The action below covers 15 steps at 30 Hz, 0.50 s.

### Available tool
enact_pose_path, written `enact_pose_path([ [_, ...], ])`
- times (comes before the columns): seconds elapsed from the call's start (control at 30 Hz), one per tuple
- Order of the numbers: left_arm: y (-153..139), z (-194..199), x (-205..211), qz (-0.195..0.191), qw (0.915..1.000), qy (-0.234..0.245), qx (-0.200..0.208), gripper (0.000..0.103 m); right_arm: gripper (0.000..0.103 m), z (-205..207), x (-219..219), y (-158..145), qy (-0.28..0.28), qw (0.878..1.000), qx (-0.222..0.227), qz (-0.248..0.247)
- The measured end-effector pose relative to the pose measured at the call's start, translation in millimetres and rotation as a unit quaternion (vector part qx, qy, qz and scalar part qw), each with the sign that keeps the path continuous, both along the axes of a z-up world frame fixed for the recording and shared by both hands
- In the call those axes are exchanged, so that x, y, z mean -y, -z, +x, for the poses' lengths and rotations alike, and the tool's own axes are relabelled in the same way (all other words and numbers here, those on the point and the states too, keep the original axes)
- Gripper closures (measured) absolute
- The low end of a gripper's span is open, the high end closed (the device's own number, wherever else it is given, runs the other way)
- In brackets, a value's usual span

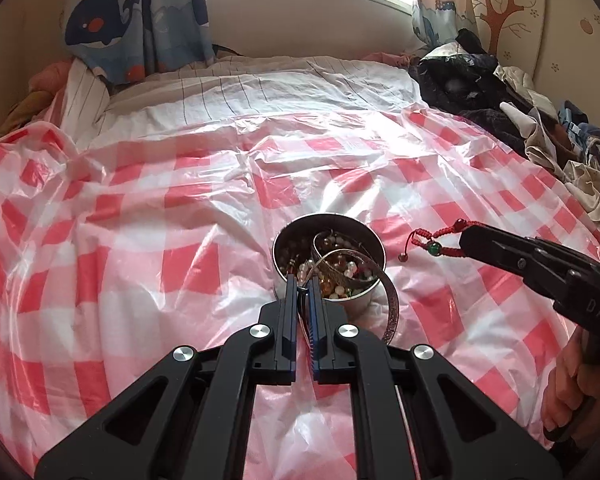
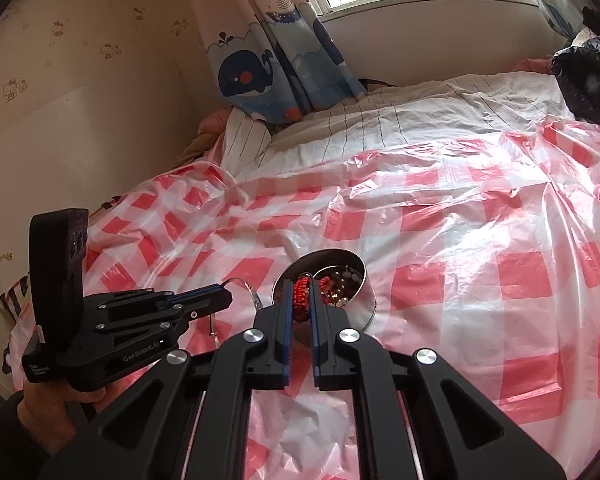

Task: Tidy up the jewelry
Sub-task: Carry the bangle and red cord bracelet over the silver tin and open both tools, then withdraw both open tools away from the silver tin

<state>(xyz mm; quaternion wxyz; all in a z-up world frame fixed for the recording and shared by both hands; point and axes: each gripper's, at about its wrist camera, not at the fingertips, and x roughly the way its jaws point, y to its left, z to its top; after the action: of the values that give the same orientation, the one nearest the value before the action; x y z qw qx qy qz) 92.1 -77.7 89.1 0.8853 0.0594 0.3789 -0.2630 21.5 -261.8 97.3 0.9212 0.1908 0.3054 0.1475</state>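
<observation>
A round metal tin full of beads and bracelets stands on the pink checked plastic sheet; it also shows in the right wrist view. My left gripper is shut on a thin silver bangle that arcs from the tin's near rim down its right side. My right gripper is shut on a red braided cord bracelet, held above the sheet right of the tin; in the left wrist view the cord with a green bead hangs from its tips.
The plastic sheet covers a bed with a white striped quilt behind. Dark clothes are piled at the far right. Whale-print curtains and a window are at the back wall.
</observation>
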Motion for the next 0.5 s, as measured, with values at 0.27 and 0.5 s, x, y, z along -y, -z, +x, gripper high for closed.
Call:
enact_pose_path([
  [0.27,16.7,53.1,34.3,0.01,0.9997,0.0,-0.021,0.081,0.095,48.0,-12.4,-5.8,-0.016,1.0,0.006,-0.017],
  [0.5,36.1,57.1,19.0,0.023,0.9987,-0.027,-0.037,0.059,0.068,77.4,-18.4,35.1,-0.029,0.996,-0.072,-0.044],
])
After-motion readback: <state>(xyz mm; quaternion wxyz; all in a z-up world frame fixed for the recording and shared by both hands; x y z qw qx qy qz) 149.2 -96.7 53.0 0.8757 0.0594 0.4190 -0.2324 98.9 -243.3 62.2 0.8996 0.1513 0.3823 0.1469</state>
